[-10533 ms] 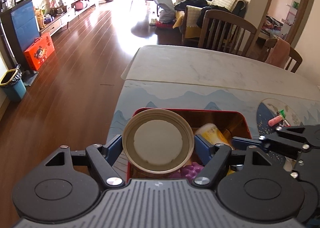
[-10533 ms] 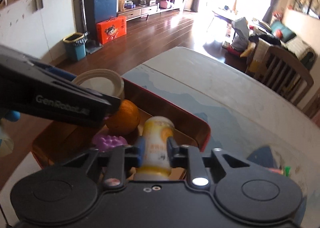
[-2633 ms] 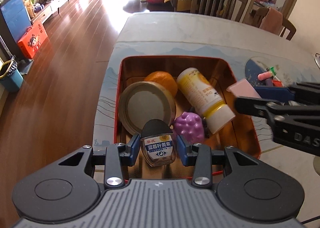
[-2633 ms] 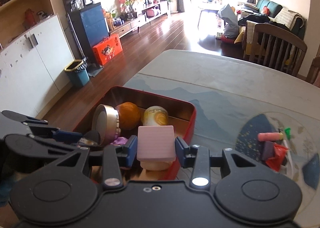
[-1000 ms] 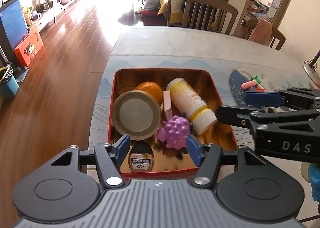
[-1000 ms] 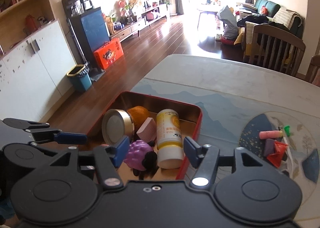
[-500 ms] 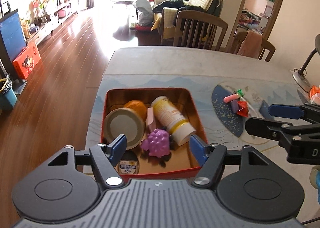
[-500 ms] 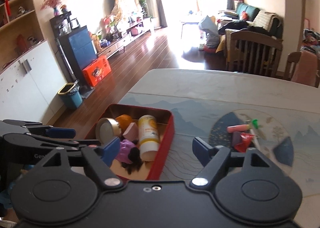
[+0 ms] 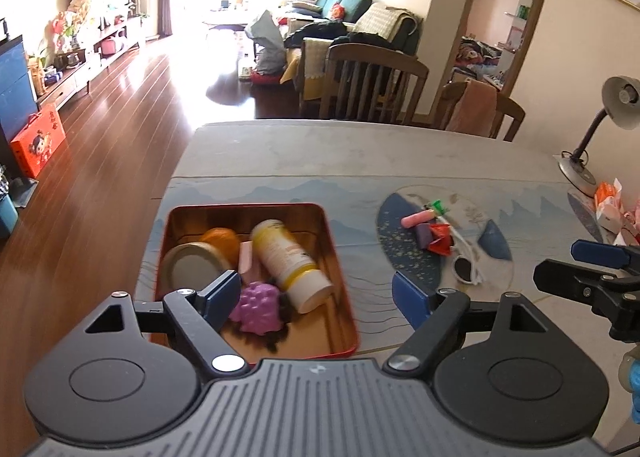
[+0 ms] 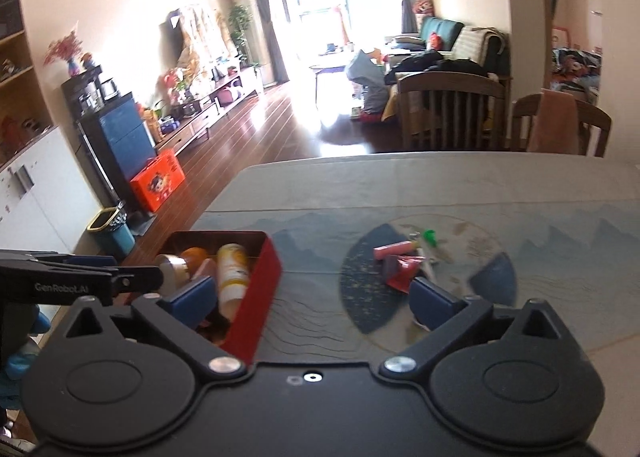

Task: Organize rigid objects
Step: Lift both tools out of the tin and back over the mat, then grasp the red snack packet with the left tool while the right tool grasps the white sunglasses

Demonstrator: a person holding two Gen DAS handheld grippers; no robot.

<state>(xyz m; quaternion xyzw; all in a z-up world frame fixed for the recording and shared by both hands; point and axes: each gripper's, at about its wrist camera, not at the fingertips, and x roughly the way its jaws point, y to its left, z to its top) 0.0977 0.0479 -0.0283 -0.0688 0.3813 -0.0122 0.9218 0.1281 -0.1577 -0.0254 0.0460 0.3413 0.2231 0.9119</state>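
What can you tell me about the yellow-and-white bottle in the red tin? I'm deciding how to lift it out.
The yellow-and-white cylindrical plastic bottle lies on its side in the red metal tin, its flat white end nearest the camera. The body is pale with a yellow band and faint print. It leans against the pink block on its left and the purple knobbly toy near its white end. No claw touches it.

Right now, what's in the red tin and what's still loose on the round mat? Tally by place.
In the red tin: 5 visible
yellow bottle, orange, round lidded jar, pink block, purple spiky toy

On the round mat: 5
pink stick, green piece, purple block, red piece, white sunglasses

Total: 10
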